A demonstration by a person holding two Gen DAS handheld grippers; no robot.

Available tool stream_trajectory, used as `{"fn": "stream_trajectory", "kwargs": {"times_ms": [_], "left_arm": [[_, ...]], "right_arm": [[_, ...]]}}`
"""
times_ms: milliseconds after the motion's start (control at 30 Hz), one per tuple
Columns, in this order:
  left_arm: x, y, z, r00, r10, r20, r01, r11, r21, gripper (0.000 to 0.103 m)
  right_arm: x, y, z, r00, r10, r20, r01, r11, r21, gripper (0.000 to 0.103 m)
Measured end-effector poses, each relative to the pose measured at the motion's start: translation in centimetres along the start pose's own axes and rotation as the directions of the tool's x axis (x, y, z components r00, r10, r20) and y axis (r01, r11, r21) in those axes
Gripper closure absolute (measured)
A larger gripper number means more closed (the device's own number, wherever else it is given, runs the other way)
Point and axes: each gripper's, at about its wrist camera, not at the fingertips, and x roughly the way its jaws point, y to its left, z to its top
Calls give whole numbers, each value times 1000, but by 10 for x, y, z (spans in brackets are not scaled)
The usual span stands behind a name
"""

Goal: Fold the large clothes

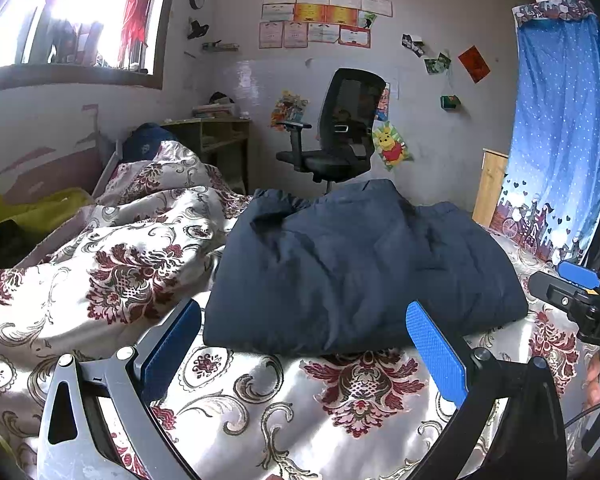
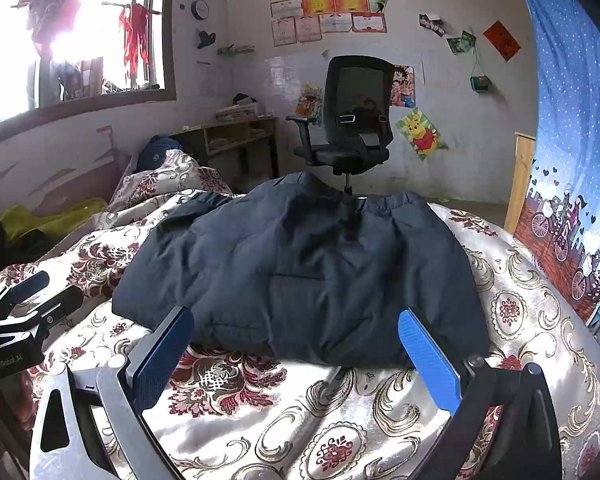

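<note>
A dark navy padded jacket (image 1: 360, 264) lies folded into a thick bundle on the floral bedspread (image 1: 268, 400). My left gripper (image 1: 304, 344) hovers open just in front of the jacket's near edge, blue pads wide apart, nothing between them. In the right wrist view the same jacket (image 2: 300, 264) fills the middle, and my right gripper (image 2: 296, 348) stands open before its near hem, holding nothing. The right gripper (image 1: 576, 292) shows at the far right of the left view; the left gripper (image 2: 28, 304) shows at the left edge of the right view.
A rumpled floral quilt (image 1: 132, 240) is heaped on the left of the bed. A black office chair (image 2: 352, 120) stands beyond the foot of the bed near a low wooden shelf (image 2: 236, 136). A blue dotted curtain (image 2: 572, 140) hangs at right.
</note>
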Motion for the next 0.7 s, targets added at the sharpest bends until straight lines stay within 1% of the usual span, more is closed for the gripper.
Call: {"fn": "stream_trajectory", "kwargs": {"times_ms": [700], "left_arm": [[0, -1, -4, 1000, -2, -3, 2, 1000, 4, 2]], "right_arm": [[0, -1, 1, 1000, 1, -2, -1, 1000, 0, 0]]}}
